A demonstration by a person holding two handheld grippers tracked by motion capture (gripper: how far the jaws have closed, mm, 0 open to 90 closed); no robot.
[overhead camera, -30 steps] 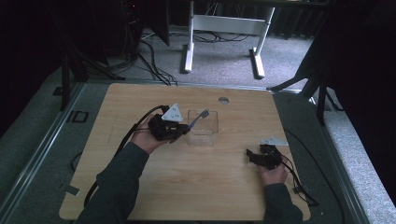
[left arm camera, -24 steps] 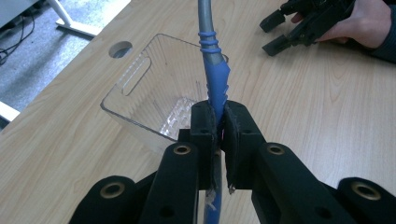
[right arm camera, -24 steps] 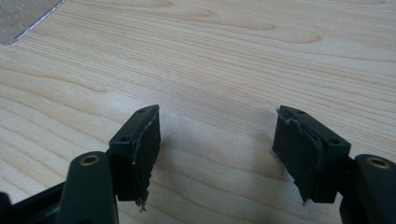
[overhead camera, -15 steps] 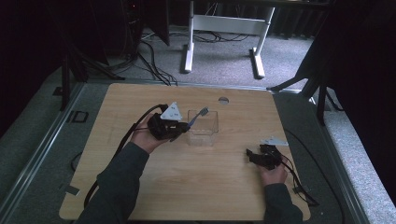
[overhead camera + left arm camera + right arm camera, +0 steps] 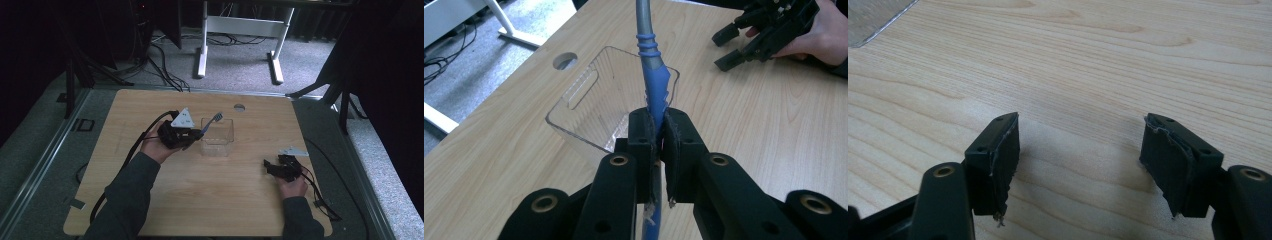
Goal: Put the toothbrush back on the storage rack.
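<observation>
Nearest the person's side of the pale wooden table [image 5: 200, 200], the right gripper [image 5: 272, 168] rests low on the tabletop under the right hand [image 5: 294, 187], near the table's right edge. In the right gripper view its two black jaws stand wide apart with bare wood grain between them, so it is released and holds nothing. It lies in the same spot as a second ago, and its jaws point the same way, toward the middle of the table.

Farther in, the left hand [image 5: 156, 149] holds the left gripper [image 5: 657, 131] just beside the left wall of the clear, rectangular plastic bin [image 5: 218, 145], with the grey three-cornered plate on top. Its jaws are clenched on the blue ribbed rubber handle of a grey-stemmed toothbrush [image 5: 653, 90]; the pads press on the handle from both sides, as the left gripper view shows.

The toothbrush slants up and away from the jaws, over the open bin, and its head stands above the bin's far rim in the high view. Compared with the earlier high views, the brush keeps about the same tilt over the bin, and the left hand has not shifted.

The bin stands at the middle of the table, in the same place as before, with a cut-out handle slot in its end wall. Beyond it, a round hole [image 5: 239, 107] sits in the tabletop near the far edge.
</observation>
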